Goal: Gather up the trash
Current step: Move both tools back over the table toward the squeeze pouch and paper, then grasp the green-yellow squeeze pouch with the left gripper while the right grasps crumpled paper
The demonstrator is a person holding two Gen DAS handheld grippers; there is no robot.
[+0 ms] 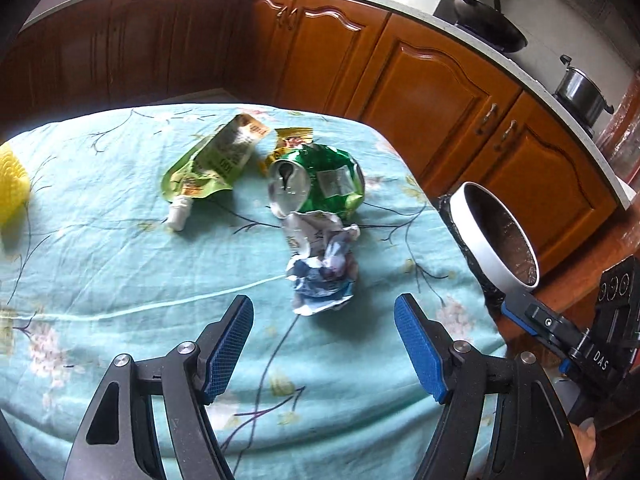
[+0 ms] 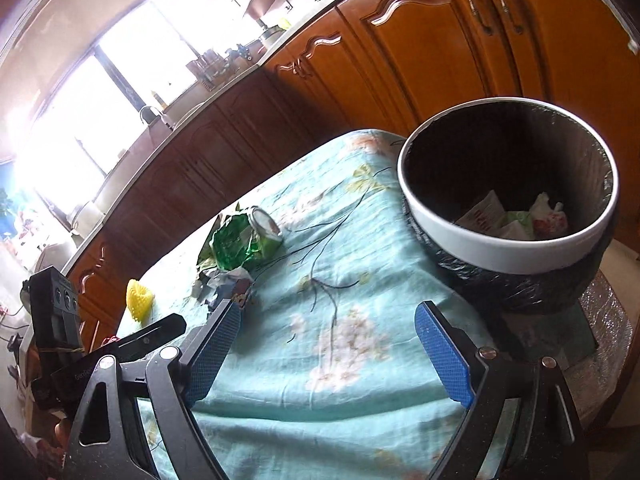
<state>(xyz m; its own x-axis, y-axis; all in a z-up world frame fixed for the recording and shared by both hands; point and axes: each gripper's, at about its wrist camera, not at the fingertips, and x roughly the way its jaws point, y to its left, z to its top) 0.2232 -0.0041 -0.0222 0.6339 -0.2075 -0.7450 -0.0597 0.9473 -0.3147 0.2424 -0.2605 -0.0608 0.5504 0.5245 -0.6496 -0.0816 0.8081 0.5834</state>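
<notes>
On the teal flowered tablecloth [image 1: 120,264] lie a crumpled white and blue paper wad [image 1: 320,268], a crushed green can [image 1: 320,182] and a green spouted pouch [image 1: 212,162]. A yellow wrapper [image 1: 290,140] peeks out behind the can. My left gripper [image 1: 324,316] hovers open just short of the paper wad, nothing between its blue pads. My right gripper [image 2: 328,328] is open and empty over the cloth, left of and nearer than the white-rimmed bin [image 2: 508,248], which holds several pieces of trash. The can [image 2: 246,240] and the paper wad [image 2: 224,284] also show in the right wrist view.
A yellow mesh object [image 1: 12,184] sits at the cloth's left edge. Brown kitchen cabinets [image 1: 420,92] run behind the table, with a black pan [image 1: 488,24] and a steel pot [image 1: 580,94] on the counter. The bin [image 1: 496,236] stands off the table's right edge.
</notes>
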